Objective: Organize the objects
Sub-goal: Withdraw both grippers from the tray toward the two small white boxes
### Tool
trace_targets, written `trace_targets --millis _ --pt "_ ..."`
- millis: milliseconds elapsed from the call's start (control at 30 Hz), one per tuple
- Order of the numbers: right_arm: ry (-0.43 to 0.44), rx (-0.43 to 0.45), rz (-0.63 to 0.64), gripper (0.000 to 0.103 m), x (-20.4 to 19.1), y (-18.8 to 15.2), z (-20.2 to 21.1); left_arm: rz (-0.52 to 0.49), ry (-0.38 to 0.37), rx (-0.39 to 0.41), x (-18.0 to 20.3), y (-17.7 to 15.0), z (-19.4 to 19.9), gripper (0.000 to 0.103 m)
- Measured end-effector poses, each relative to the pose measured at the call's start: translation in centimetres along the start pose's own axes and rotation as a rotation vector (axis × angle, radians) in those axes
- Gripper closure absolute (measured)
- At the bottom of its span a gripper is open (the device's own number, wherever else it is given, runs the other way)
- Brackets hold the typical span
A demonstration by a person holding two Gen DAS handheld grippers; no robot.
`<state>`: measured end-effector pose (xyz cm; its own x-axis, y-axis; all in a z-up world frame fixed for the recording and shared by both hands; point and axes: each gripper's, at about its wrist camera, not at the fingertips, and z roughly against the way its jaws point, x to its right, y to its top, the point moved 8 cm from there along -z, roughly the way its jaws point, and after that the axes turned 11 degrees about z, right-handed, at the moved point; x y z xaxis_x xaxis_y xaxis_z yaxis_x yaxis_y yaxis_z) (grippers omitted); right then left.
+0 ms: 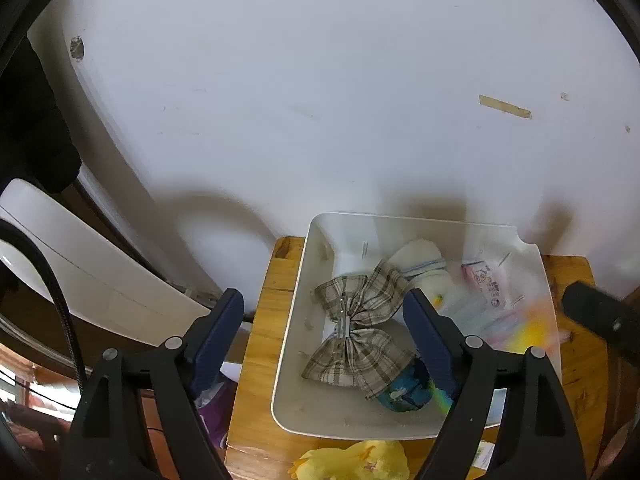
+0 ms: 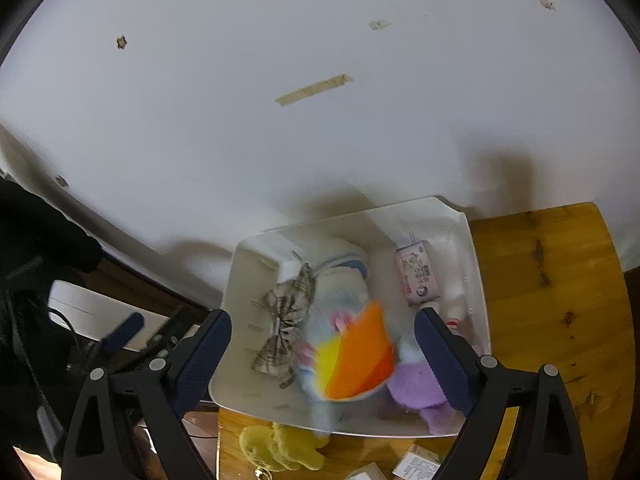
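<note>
A white plastic bin stands on a wooden table against a white wall. In it lie a plaid fabric bow, a white sock and a pink printed packet. My left gripper is open and empty above the bin's left side. In the right wrist view the bin also holds the bow, the packet, a blurred rainbow-coloured plush and a purple plush. My right gripper is open, with the blurred plush between its fingers.
A yellow plush lies on the table in front of the bin and also shows in the right wrist view. Small boxes lie at the table's front. A white appliance stands to the left. Bare wood lies right of the bin.
</note>
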<state>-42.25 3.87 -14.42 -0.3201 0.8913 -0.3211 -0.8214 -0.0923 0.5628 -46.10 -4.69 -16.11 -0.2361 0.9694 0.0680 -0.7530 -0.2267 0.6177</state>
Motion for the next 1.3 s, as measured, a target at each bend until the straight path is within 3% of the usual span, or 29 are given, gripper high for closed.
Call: trace_targets --millis 300,667,1167,1300 --pt "-0.01 0.004 0.027 0.01 -0.1 -1.4 2.0 -0.014 -0.021 -0.002 0.4 -0.6 1.6 0.018" --pt "-0.051 0.117 0.046 0.01 0.8 -5.5 10.5 -0.054 -0.071 -0.019 0.5 -5.1 7.1 0.018" --pt "-0.057 0.121 0.246 0.01 -2.4 -12.1 18.8 -0.088 -0.125 -0.028 1.0 -10.9 14.7 0.018" --pt "-0.098 0.124 0.277 0.01 -2.0 -13.2 20.6 -0.102 -0.13 -0.042 1.6 -12.6 16.2 0.018"
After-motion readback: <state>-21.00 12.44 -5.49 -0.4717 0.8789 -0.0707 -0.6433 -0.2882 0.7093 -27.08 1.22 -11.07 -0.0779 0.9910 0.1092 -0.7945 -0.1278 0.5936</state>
